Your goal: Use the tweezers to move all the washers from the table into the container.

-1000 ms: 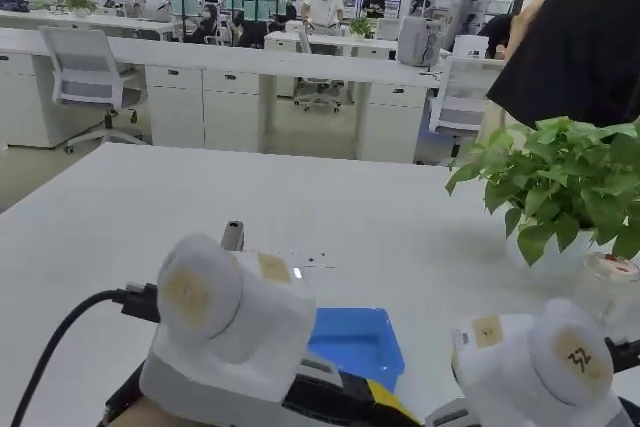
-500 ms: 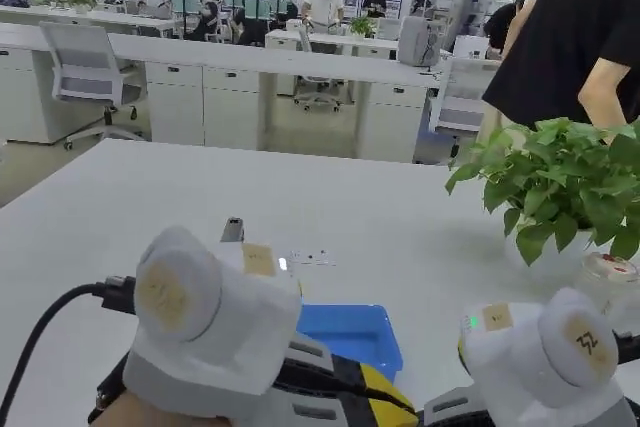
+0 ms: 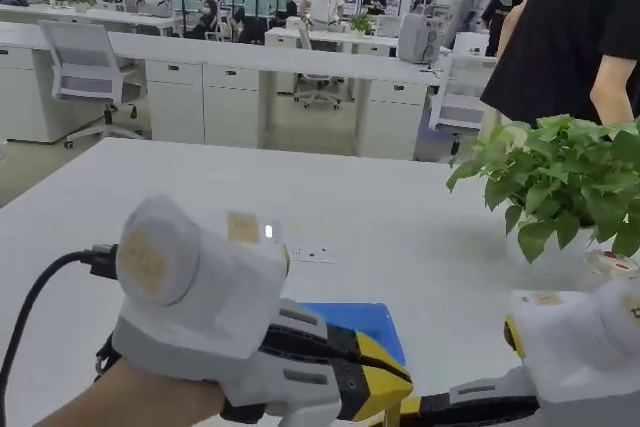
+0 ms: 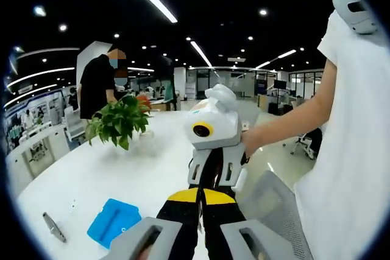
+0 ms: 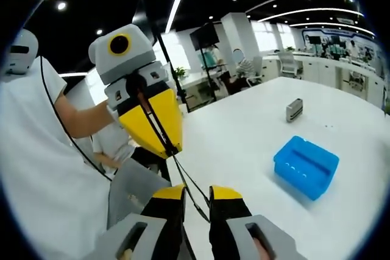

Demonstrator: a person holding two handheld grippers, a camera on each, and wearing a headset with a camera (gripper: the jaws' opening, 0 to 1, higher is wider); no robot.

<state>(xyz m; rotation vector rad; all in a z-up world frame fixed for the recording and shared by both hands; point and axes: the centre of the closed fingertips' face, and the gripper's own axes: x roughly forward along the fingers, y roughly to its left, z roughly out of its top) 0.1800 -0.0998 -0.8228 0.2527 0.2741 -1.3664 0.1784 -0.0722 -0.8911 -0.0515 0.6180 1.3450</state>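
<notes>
An open office is stretching out behind your white worktable [image 3: 430,237], with rows of white desks, a grey swivel chair [image 3: 85,72] and people sitting far back. At the table's right edge a leafy green potted plant [image 3: 560,182] is standing, and a person in a black short-sleeved shirt [image 3: 570,37] is standing just behind it. You are holding the left gripper [image 4: 200,199] and the right gripper [image 5: 196,196] low over the near edge, pointing tip to tip at each other. The left gripper's bulky white body is blocking much of the table from your head view. The left gripper's yellow-tipped jaws are pressing together with almost no gap. The right gripper's jaws are standing a narrow way apart. A thin black strand [image 5: 190,184] is running from the left tips into that gap. I cannot tell what it is, or whether either gripper is gripping it. The shallow blue plastic container [image 3: 355,319] is lying on the table just beyond the meeting tips, partly hidden behind the left gripper. It is sitting off to the side of both pairs of jaws, touching neither. Farther out, tiny specks [image 3: 305,254] are lying on the white surface, too small to make out as washers. A small grey metal oblong piece [image 5: 294,109] is resting beyond the container, well apart from both grippers.
</notes>
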